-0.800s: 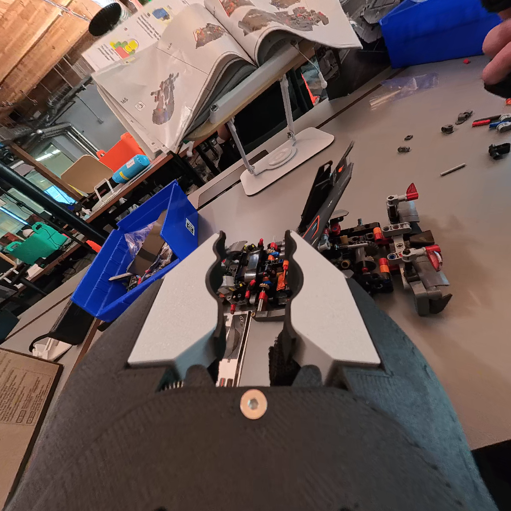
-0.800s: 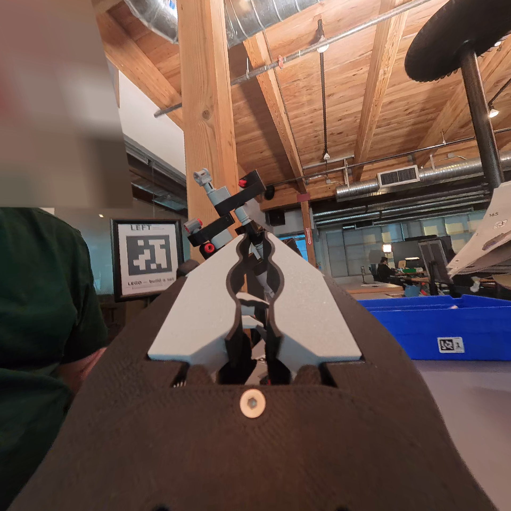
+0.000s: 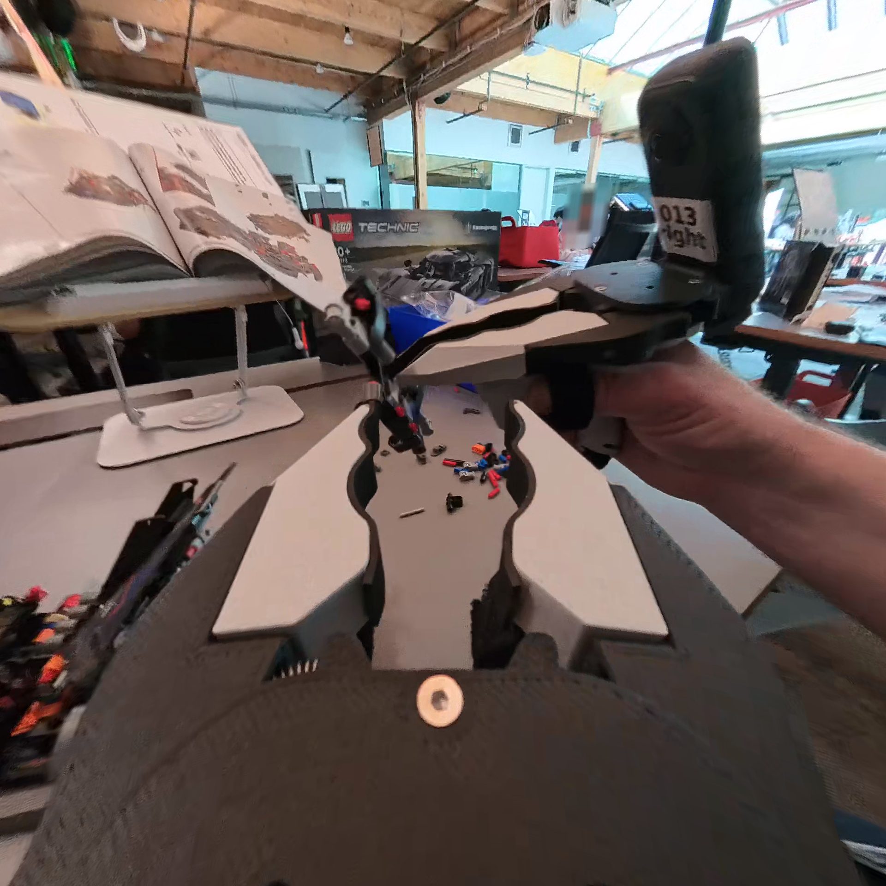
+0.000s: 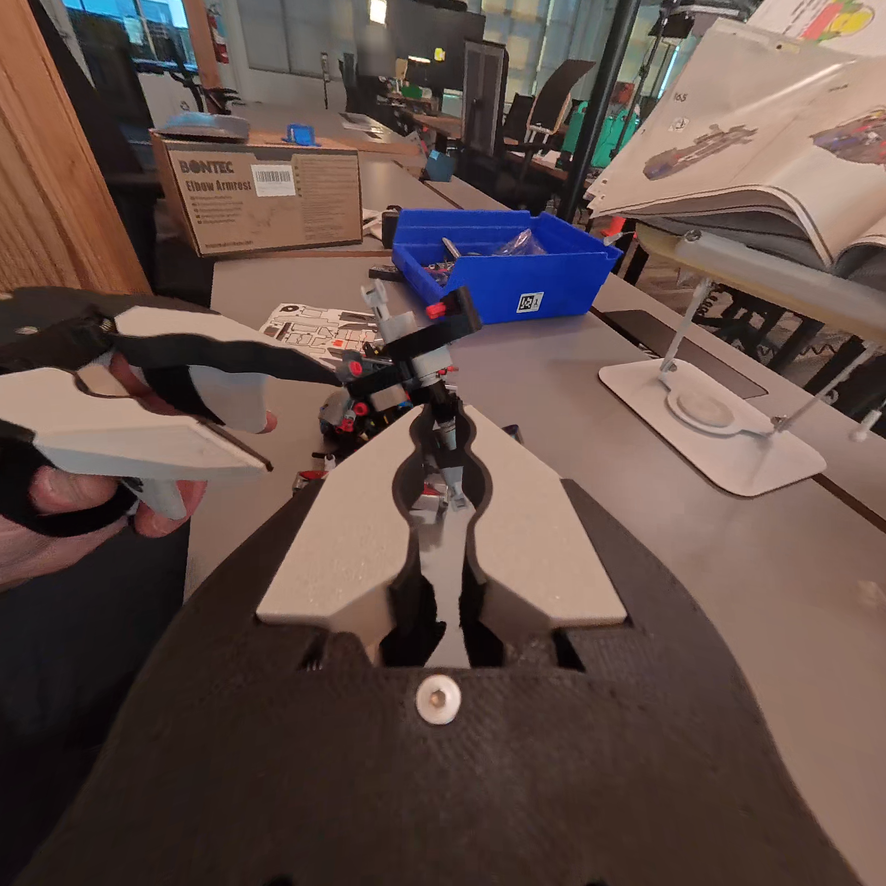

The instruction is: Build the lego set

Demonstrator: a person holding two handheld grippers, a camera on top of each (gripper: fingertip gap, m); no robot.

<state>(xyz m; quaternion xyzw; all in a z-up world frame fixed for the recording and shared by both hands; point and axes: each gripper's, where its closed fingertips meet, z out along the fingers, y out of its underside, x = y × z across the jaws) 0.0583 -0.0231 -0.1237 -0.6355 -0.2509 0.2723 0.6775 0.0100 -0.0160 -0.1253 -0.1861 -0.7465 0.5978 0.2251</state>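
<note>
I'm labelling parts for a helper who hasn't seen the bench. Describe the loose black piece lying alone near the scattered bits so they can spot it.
On the grey table, find the heap of red and blue bits. Just nearer the camera lies a chunky black piece, apart from the heap, beside a thin grey rod.

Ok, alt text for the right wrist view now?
The right hand-held gripper is shut on a small lego sub-assembly held above the grey table, and the left hand-held gripper reaches toward it. Behind sit a blue bin and an instruction book.

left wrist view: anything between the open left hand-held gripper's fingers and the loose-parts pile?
Bare grey table, save a thin pin and black connector before the pile.
</note>
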